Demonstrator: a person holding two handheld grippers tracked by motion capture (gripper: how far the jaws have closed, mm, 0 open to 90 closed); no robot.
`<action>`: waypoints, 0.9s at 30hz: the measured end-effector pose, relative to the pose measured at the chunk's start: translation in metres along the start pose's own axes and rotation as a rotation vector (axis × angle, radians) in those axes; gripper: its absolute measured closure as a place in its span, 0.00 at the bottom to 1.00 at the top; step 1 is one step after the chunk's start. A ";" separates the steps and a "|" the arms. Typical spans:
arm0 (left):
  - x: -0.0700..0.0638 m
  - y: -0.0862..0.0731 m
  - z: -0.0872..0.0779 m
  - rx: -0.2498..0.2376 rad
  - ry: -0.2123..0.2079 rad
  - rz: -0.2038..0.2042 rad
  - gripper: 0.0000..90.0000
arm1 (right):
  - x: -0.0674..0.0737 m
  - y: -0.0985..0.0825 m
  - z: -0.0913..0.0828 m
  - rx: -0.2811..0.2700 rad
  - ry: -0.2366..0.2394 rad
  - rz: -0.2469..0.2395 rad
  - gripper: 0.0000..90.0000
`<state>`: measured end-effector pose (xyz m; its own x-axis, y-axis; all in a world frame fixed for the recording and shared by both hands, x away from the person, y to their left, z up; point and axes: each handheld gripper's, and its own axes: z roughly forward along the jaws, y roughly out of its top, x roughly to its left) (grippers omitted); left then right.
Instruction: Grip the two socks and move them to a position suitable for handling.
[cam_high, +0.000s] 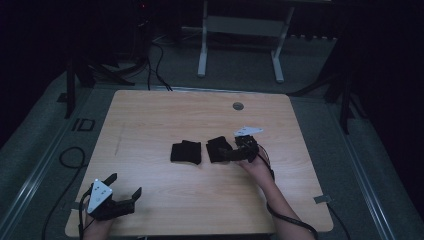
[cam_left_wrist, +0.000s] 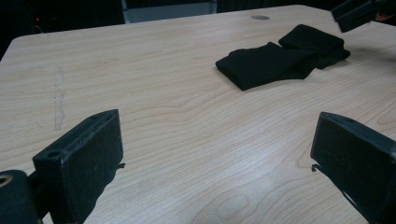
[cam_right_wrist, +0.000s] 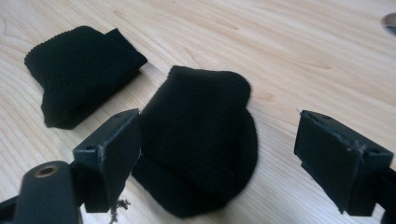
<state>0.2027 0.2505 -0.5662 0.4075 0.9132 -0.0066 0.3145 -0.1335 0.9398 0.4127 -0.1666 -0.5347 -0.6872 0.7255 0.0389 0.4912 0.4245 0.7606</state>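
Observation:
Two black folded knit pieces lie side by side at the middle of the wooden table (cam_high: 150, 120). The left piece (cam_high: 185, 152) (cam_left_wrist: 266, 63) (cam_right_wrist: 79, 70) lies flat. The right piece (cam_high: 217, 147) (cam_left_wrist: 315, 42) (cam_right_wrist: 201, 135) sits partly between the jaws of my right gripper (cam_high: 229, 152) (cam_right_wrist: 219, 130), which is open and reaches in from that piece's right side; whether it touches the piece I cannot tell. My left gripper (cam_high: 124, 185) (cam_left_wrist: 217, 140) is open over bare wood near the table's front left corner, with nothing between its jaws.
A round grey grommet (cam_high: 238, 106) is set in the table top near the far edge. A white table frame (cam_high: 240, 40) stands on the floor behind. Cables (cam_high: 70, 157) trail over the floor at the left. A faint scuff mark (cam_left_wrist: 58, 98) runs along the wood.

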 end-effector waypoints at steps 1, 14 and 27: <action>0.000 0.000 0.000 -0.001 0.001 0.000 0.03 | 0.000 0.000 0.004 0.000 0.004 0.005 0.21; 0.003 0.000 -0.001 -0.010 -0.001 -0.028 0.03 | 0.013 -0.018 0.023 0.057 0.014 -0.032 0.21; 0.002 0.000 0.000 -0.001 -0.015 -0.033 0.03 | 0.016 -0.021 0.024 0.040 -0.066 -0.034 0.57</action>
<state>0.2035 0.2526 -0.5666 0.4097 0.9112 -0.0427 0.3274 -0.1032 0.9392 0.4049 -0.1509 -0.5656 -0.6673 0.7442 -0.0301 0.4906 0.4696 0.7341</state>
